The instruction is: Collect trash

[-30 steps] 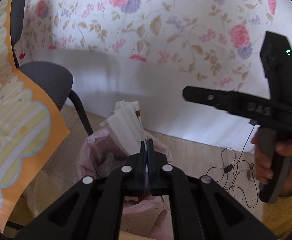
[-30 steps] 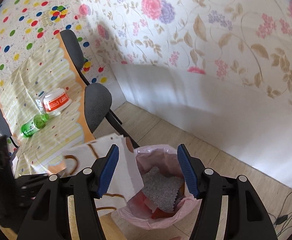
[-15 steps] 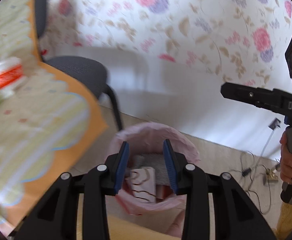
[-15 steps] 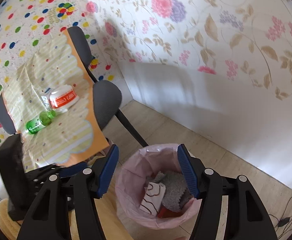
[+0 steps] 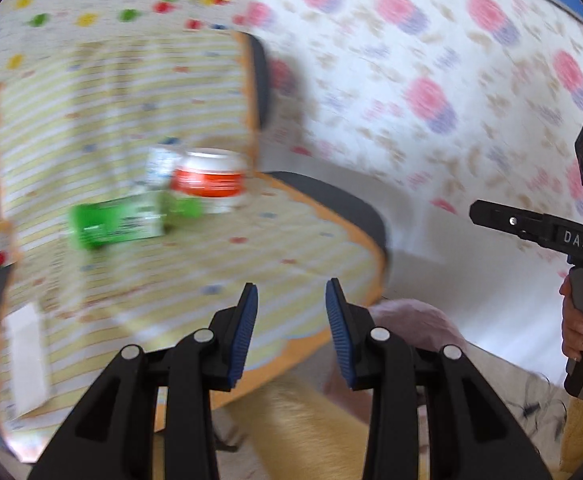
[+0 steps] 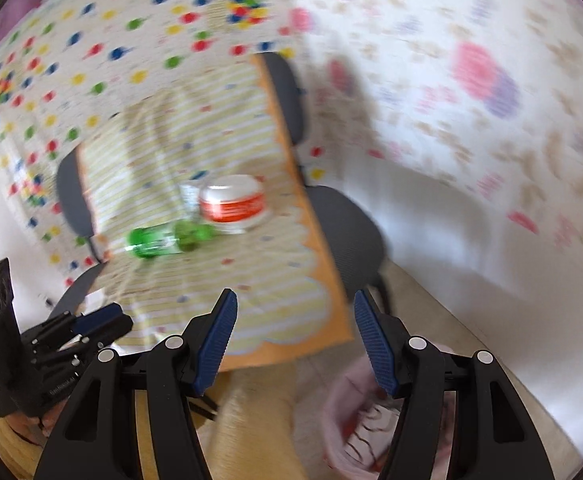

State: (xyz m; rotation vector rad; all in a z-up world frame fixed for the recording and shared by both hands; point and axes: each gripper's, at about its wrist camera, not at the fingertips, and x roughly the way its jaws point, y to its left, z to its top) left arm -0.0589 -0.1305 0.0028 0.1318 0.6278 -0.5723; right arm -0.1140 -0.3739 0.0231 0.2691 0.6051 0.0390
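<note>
Left gripper (image 5: 289,308) standing partly open, jaws having just been opening, nothing between the blue pads (image 5: 243,332); angling down over the near edge of the striped tablecloth (image 5: 195,92). Right gripper (image 6: 293,322) gaping wider, also holding nothing, pointing down at the same near edge. Showing "DAS" in white on the right gripper's body. Lying on the tablecloth: green bottle (image 5: 127,226), just beside red-and-white tub (image 5: 209,180), labels blurred past reading. Sitting below the tablecloth's near corner: pink trash bag (image 6: 355,420), wrappers inside.
</note>
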